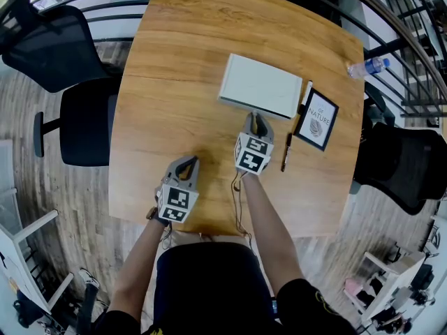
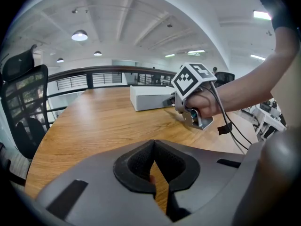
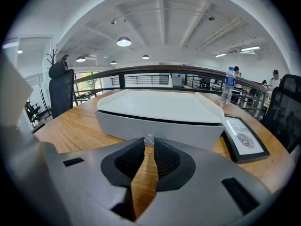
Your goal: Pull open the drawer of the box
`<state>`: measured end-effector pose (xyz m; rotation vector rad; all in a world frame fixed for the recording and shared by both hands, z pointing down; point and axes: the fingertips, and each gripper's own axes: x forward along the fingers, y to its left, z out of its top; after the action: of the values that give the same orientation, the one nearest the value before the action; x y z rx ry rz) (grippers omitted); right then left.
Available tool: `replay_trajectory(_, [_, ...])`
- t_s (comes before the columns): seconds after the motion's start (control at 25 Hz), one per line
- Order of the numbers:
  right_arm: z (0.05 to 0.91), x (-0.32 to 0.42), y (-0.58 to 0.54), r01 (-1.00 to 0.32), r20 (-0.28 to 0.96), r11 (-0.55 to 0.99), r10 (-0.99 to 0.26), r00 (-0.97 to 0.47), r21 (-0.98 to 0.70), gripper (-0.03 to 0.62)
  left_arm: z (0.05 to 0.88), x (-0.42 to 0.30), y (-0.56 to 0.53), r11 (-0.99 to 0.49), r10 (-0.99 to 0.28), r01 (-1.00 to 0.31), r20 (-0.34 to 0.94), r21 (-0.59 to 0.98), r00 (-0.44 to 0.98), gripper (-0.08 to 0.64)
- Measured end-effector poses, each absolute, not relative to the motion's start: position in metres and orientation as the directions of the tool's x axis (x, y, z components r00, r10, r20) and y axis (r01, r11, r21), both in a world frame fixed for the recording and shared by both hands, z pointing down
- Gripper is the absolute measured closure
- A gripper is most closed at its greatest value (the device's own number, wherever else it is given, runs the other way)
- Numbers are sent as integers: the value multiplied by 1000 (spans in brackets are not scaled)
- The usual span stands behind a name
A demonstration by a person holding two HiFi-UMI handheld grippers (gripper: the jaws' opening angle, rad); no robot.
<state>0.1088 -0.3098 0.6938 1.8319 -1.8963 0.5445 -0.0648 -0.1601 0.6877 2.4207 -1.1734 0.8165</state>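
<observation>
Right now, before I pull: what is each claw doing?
Left claw: closed, empty.
Right claw: closed on the drawer knob of the box.

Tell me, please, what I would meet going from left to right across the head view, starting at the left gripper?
left gripper → right gripper → pen → framed picture → water bottle
</observation>
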Motion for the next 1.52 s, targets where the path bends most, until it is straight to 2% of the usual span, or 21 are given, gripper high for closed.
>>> replay_trajectory(1.52, [697, 103, -258, -999, 595, 53, -803, -38, 7, 535, 672, -72, -117, -582, -642, -813, 602, 20, 475, 551])
